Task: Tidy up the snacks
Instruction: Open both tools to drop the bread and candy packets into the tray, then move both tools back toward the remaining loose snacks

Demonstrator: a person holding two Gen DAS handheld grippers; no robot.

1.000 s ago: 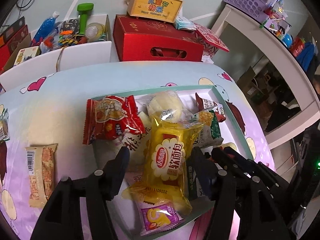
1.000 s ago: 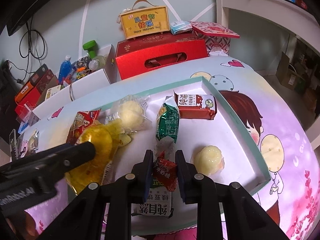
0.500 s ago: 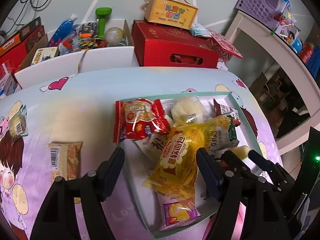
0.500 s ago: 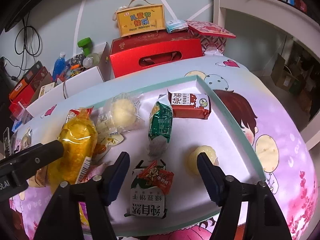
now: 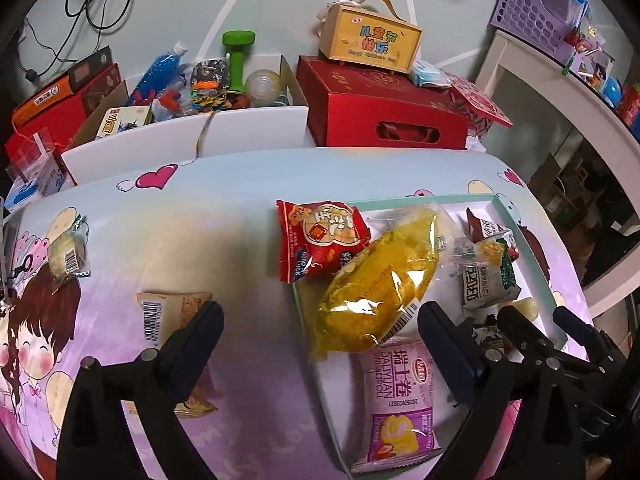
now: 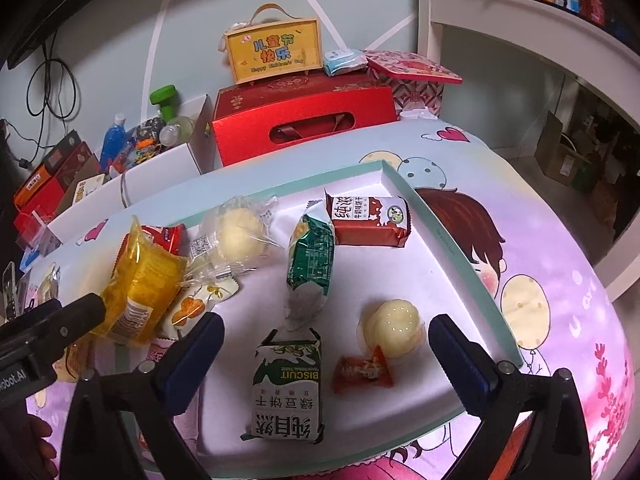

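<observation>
Both hand-held grippers opening, nothing gripped: L [image 5: 320, 344] w/ yellow pack [image 5: 380, 284] between, R [image 6: 326, 352] over biscuit pack [image 6: 286, 384].

The yellow bread pack [image 5: 380, 284] lies over the red snack pack [image 5: 320, 240] and covers part of it. The pink roll pack [image 5: 400, 400] has its top edge tucked under that yellow pack. In the right wrist view, the pink pack is mostly behind the right tool [image 6: 326, 330], and the left tool [image 6: 52, 332] is cut off at the frame's left edge. Print on the small red candy [image 6: 362, 368] is too small to read.
</observation>
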